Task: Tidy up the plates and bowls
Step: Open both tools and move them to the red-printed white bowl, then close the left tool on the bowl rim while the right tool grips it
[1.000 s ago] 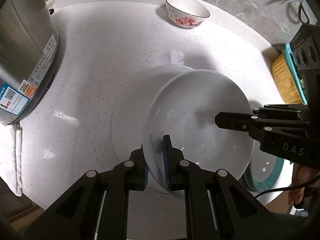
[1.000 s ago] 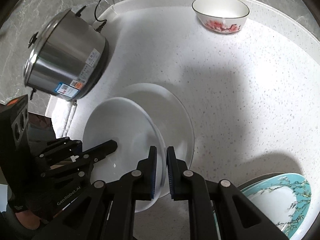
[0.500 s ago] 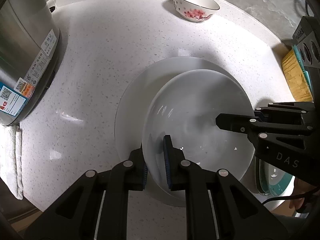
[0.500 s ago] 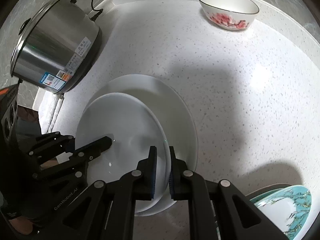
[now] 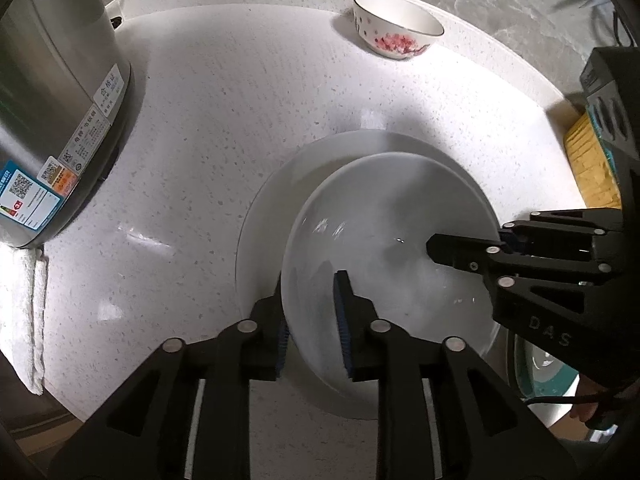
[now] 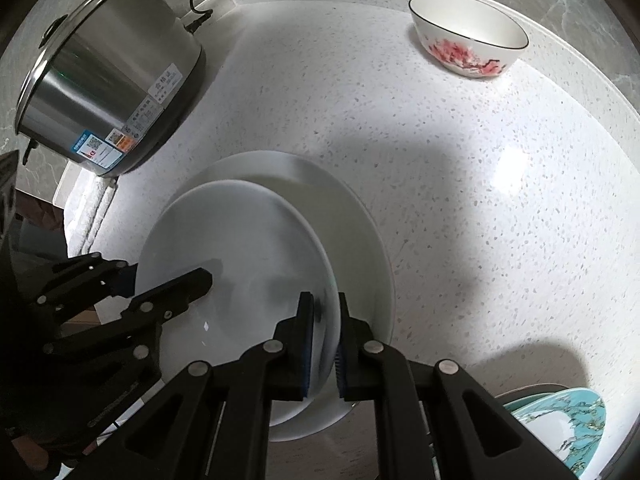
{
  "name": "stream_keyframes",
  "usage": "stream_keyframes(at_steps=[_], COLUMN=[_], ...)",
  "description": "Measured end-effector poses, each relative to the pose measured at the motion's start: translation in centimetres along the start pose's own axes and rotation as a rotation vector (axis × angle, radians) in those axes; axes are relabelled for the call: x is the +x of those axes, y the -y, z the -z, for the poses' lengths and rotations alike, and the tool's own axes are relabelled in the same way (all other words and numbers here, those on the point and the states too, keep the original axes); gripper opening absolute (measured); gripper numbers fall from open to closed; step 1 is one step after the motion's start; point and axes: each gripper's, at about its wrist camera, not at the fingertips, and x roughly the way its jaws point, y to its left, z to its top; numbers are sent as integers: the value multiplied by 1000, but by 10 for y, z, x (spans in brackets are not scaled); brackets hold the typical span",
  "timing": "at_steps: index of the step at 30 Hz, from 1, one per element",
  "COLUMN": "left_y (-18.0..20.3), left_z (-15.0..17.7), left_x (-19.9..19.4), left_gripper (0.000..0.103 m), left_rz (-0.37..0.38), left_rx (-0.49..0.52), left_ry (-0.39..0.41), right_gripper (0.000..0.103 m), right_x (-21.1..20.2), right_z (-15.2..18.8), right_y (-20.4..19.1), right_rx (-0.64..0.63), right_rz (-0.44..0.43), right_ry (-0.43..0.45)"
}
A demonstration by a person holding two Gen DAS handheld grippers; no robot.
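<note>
I am holding the smaller white plate [image 5: 392, 240] over the larger white plate [image 5: 280, 208], which is lying on the speckled white counter [image 5: 240, 100]; I cannot tell whether the two plates are touching. My right gripper [image 6: 323, 336] is pinching the smaller plate's rim, its blue pads narrow and pressed on either side. My left gripper [image 5: 310, 320] is straddling the opposite rim, and its jaws have just been opening: the inner pad is standing clear of the plate. A floral bowl [image 6: 470, 36] is sitting at the far edge of the counter, a steel rice cooker [image 6: 108, 84] at the left, and a teal patterned plate [image 6: 568, 424] is showing at the near right.
</note>
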Motion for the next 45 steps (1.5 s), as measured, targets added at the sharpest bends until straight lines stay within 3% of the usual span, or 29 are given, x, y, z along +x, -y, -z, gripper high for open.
stream_keyframes(at_steps=[2, 4, 11, 13, 16, 18, 22, 25, 26, 27, 28, 30, 32, 33, 34, 35, 40, 45], left_y=[0, -1, -12, -18, -24, -27, -29, -31, -32, -33, -33, -33, -32, -30, -28, -26, -7, 9], left_z=[0, -1, -4, -7, -11, -17, -36, -58, -70, -84, -97, -127, -157, -172, -188, -203, -261, -294], left_x=[-5, -12, -32, -40, -47, -53, -62, -66, -67, -67, -68, -70, -67, -64, -60, -56, -21, 25], left_gripper=[32, 48, 52, 55, 55, 55, 55, 55, 55, 59, 68, 74, 88, 100, 103, 103, 103, 103], left_rz=[7, 33, 58, 77, 90, 108, 155, 168, 179, 191, 199, 207, 186, 180, 168, 145, 90, 45], left_rx=[-6, -19, -67, -85, -92, -102, -100, -88, -84, -79, -76, -51, -29, -21, -9, 6, 71, 122], left_ry=[25, 48, 94, 113, 111, 117, 117, 118, 115, 110, 112, 135, 124, 121, 124, 122, 103, 55], right_gripper=[8, 8, 9, 15, 36, 62, 66, 69, 74, 81, 82, 83, 86, 91, 94, 103, 103, 103], right_x=[1, 1, 0, -4, -13, -22, -44, -69, -75, -83, -93, -107, -121, -123, -128, -130, -120, -89], right_z=[-1, 0, 0, 1, 1, 1, 3, -1, -2, -6, -9, -15, -27, -31, -39, -49, -86, -112], right_y=[0, 0, 2, 3, 2, 0, 10, 37, 43, 56, 72, 96, 125, 131, 142, 152, 171, 177], right_rx=[-7, -10, 0, 11, 15, 18, 71, 156, 176, 210, 253, 309, 383, 399, 412, 420, 425, 408], right_rz=[6, 8, 0, -15, -41, -38, -64, -105, -109, -114, -117, -107, -119, -120, -110, -101, -95, -65], right_ry=[0, -1, 1, 11, 37, 60, 109, 162, 176, 197, 226, 270, 325, 339, 358, 377, 365, 321])
